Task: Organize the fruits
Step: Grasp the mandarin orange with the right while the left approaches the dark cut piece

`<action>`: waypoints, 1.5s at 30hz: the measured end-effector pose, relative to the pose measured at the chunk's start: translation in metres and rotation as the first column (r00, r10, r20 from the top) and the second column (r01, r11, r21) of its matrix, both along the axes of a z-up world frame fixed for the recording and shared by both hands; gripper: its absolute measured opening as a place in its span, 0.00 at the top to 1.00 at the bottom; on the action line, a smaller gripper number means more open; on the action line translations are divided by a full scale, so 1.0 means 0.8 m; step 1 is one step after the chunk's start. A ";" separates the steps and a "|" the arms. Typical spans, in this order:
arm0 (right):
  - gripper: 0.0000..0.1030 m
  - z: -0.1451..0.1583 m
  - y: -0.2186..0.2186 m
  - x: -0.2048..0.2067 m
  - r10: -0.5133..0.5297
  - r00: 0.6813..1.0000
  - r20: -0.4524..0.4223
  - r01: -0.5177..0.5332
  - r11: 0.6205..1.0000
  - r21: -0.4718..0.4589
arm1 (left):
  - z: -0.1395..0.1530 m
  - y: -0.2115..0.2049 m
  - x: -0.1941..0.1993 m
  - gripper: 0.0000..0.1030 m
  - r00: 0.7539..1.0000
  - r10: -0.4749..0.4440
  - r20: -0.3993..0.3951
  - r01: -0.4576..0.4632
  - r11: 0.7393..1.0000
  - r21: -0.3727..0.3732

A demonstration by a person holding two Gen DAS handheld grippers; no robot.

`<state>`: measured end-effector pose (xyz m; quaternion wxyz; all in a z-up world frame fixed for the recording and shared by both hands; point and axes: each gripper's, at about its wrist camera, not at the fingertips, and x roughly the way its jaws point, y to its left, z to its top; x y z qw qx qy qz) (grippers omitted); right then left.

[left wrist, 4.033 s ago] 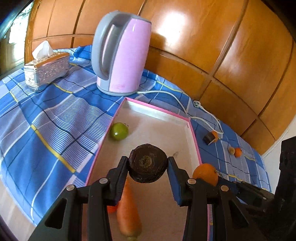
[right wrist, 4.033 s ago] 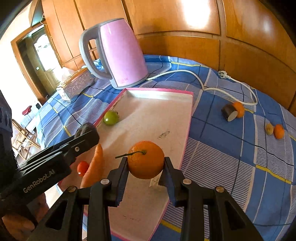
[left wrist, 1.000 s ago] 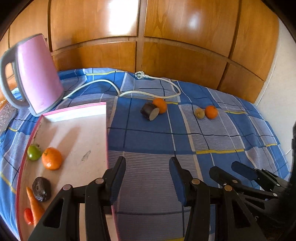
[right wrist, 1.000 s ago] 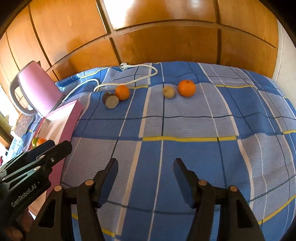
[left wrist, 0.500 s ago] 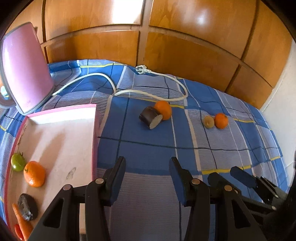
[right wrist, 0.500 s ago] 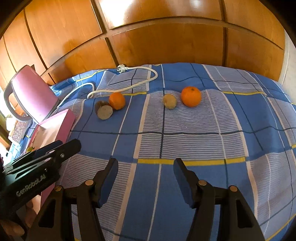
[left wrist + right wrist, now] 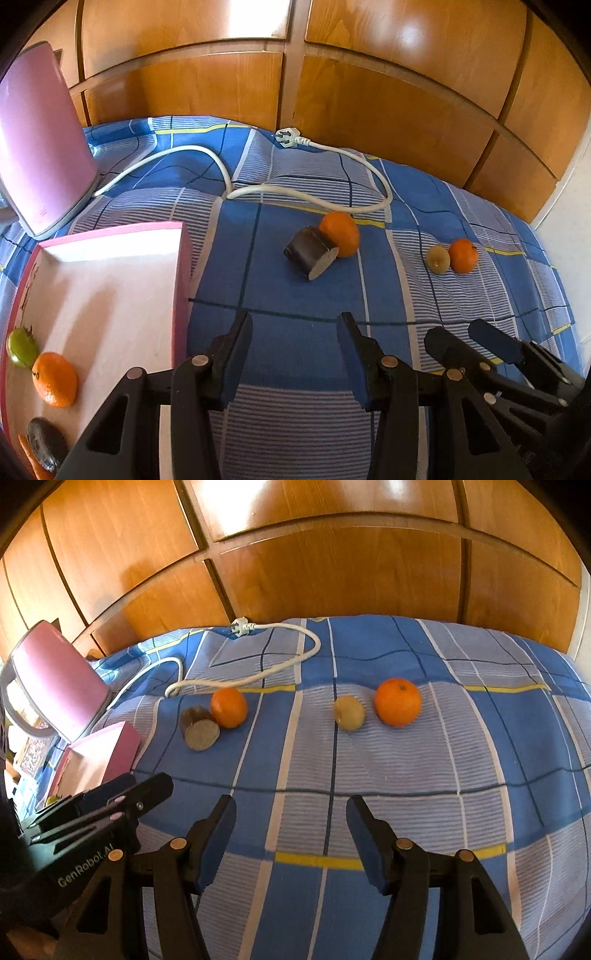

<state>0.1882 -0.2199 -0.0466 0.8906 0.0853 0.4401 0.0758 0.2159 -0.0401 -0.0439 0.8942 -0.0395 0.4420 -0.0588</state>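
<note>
On the blue checked cloth lie a dark cut piece (image 7: 311, 255) (image 7: 199, 728) touching an orange (image 7: 340, 234) (image 7: 228, 707), and further right a small yellowish fruit (image 7: 439, 260) (image 7: 349, 712) beside a second orange (image 7: 463, 255) (image 7: 398, 702). The pink-rimmed tray (image 7: 110, 288) (image 7: 107, 753) at left holds a green fruit (image 7: 21, 348), an orange (image 7: 54, 379), a dark round fruit (image 7: 47, 444) and a carrot tip (image 7: 35, 466). My left gripper (image 7: 294, 332) is open and empty, short of the cut piece. My right gripper (image 7: 291, 814) is open and empty, short of the yellowish fruit.
A pink kettle (image 7: 40, 147) (image 7: 55, 679) stands at the back left, its white cord and plug (image 7: 306, 192) (image 7: 258, 664) looping behind the fruit. Wood panelling closes the far side. The cloth's right edge meets a white wall.
Both grippers have moved forward toward the loose fruit, which now sits larger and lower in each view. The tray has slid toward the left edge. Jaw gaps are unchanged.
</note>
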 end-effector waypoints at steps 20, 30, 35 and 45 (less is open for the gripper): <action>0.44 0.009 0.005 0.072 0.022 1.000 0.014 -0.023 0.997 0.070 | -0.014 0.008 0.046 0.56 1.000 0.010 -0.009 -0.010 1.000 -0.028; 0.52 0.012 0.029 0.110 0.082 0.996 -0.021 -0.078 0.982 0.170 | -0.011 -0.008 0.056 0.55 0.999 -0.043 0.022 0.044 0.998 -0.040; 0.52 0.003 0.044 0.128 0.101 0.994 -0.043 -0.092 0.980 0.174 | -0.016 -0.015 0.063 0.54 0.998 -0.061 0.025 0.062 0.998 -0.030; 0.64 -0.020 0.062 0.154 0.106 0.990 -0.096 -0.087 0.979 0.184 | -0.029 -0.010 0.080 0.66 0.999 -0.044 0.019 0.045 0.997 -0.062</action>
